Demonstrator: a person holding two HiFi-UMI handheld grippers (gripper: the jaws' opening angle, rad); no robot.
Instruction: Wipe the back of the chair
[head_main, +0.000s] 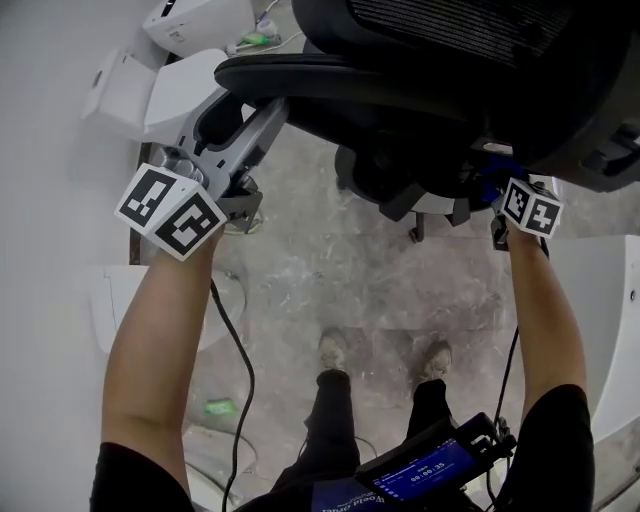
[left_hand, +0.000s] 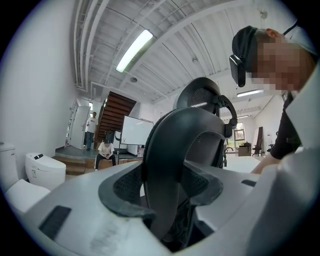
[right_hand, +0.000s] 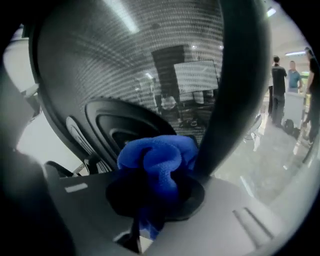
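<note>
Blue soft cloth (right_hand: 157, 152), pinched in our right hand-held gripper (right_hand: 155, 195), should suit the springy black mesh chair back (right_hand: 115, 60); our left hand-held gripper (left_hand: 167, 200) clamps the stiff black armrest (left_hand: 167, 145).

1. The black office chair's back panel (right_hand: 125, 65) is fine woven mesh with a faint sheen.
2. Its black curved plastic frame (left_hand: 160, 145) looks smooth and matt.
3. The bright blue wiping cloth (right_hand: 157, 157) is soft, nubbly fabric.
4. The grey concrete floor (head_main: 350, 280) is rough and blotchy.
5. The white toilet (left_hand: 45, 170) is glossy.
</note>
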